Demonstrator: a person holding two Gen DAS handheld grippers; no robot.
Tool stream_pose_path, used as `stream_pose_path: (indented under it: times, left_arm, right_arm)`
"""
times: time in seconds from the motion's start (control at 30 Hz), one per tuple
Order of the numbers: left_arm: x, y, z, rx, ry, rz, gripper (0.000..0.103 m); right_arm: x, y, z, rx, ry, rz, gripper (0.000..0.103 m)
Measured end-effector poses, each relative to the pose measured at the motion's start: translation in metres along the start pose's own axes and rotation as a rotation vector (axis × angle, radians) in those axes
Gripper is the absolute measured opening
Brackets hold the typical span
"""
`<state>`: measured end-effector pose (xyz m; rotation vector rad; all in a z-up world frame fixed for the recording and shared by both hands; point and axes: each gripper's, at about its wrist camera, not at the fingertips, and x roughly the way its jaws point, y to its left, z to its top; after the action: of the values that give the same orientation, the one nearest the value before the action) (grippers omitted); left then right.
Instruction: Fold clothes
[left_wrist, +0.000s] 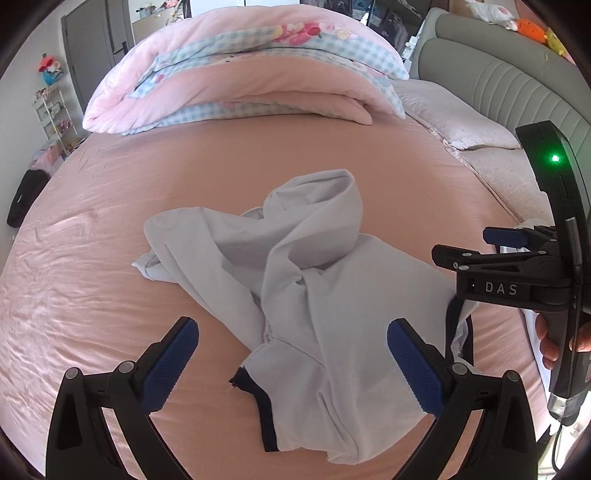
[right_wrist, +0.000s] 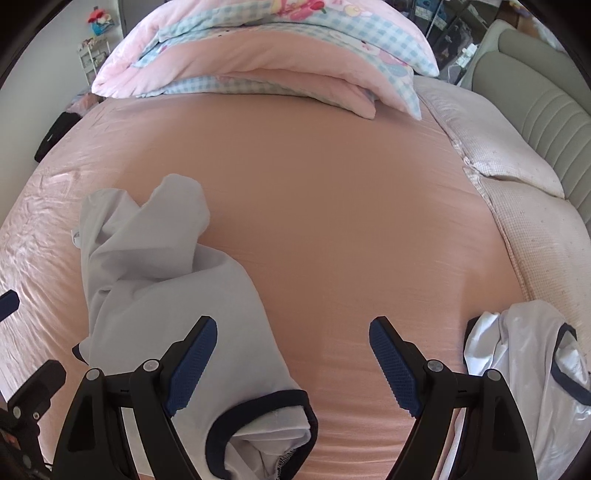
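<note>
Two grippers hang over a crumpled white T-shirt (left_wrist: 314, 280), and neither has hold of it. The shirt, trimmed in dark navy, lies bunched on the pink bedsheet (left_wrist: 110, 229), well short of the folded quilt (left_wrist: 243, 74) at the far side. The left gripper (left_wrist: 291, 365) stands with its jaws wide apart over the shirt's near edge, cloth showing between them but no pad pressing on it. The right gripper (right_wrist: 291, 365) is likewise spread wide, its left finger above the shirt's navy-edged opening (right_wrist: 258, 410), its right finger over bare sheet. A second white garment (right_wrist: 524, 369) lies heaped to the right of the shirt. The step in hand looks like the reach before spreading the shirt flat. Next, each gripper probably needs to settle on a hem or shoulder edge, close, and draw the fabric outward.
</note>
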<state>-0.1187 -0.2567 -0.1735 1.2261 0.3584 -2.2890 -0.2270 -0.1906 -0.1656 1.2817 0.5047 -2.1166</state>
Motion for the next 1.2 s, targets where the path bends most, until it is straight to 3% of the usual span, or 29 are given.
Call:
stream_pose_path:
  times: [0.47,0.6,0.7,0.83,0.97,1.2]
  left_arm:
    - [0.017,-0.063,-0.017,0.068,0.081,-0.063,0.103]
    - [0.02,-0.082,-0.024,0.158,0.045,-0.01,0.103]
    - [0.028,-0.085,-0.025,0.158,0.064,-0.002,0.103]
    - [0.034,-0.08,-0.024,0.088,0.115,-0.062,0.103]
    - [0.036,-0.083,-0.024,0.073,0.131,-0.076,0.103]
    - [0.059,-0.086,-0.032,0.085,0.194,-0.049,0.103]
  right_arm:
    - [0.011,-0.059,-0.052,0.134,0.088,-0.025,0.084]
    - [0.014,-0.065,-0.065,0.155,0.107,-0.019,0.084]
    - [0.019,-0.062,-0.073,0.148,0.123,-0.015,0.084]
    - [0.025,-0.052,-0.081,0.109,0.137,-0.018,0.084]
    - [0.029,-0.042,-0.083,0.045,0.138,-0.05,0.084]
    - [0.034,-0.045,-0.086,0.078,0.149,-0.029,0.084]
